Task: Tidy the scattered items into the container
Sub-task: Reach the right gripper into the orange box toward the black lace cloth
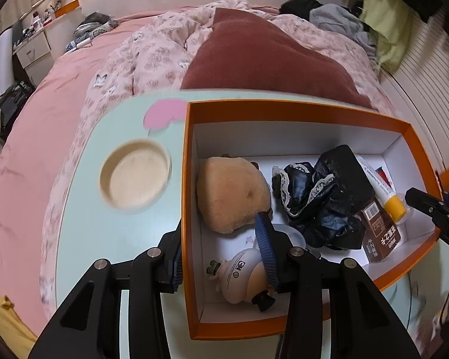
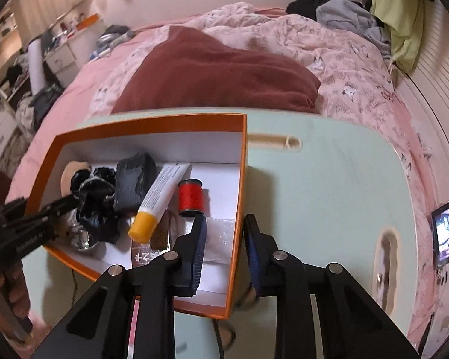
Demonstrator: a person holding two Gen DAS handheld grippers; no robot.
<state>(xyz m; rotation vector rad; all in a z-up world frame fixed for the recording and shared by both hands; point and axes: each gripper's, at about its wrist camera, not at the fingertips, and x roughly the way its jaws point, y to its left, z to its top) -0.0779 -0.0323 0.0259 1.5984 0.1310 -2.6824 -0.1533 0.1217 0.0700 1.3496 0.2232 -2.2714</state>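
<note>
The left gripper and right gripper, jaws apart, each straddle a wall of the orange cardboard box. Red thread spool at 12 o'clock of the right gripper.

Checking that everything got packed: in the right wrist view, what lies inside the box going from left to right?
Plush toy → black lace cloth → black pouch → white tube with a yellow cap → red thread spool, all inside the orange box.

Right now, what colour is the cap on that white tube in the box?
Yellow-orange cap on the tube; clearest in the right wrist view.
</note>
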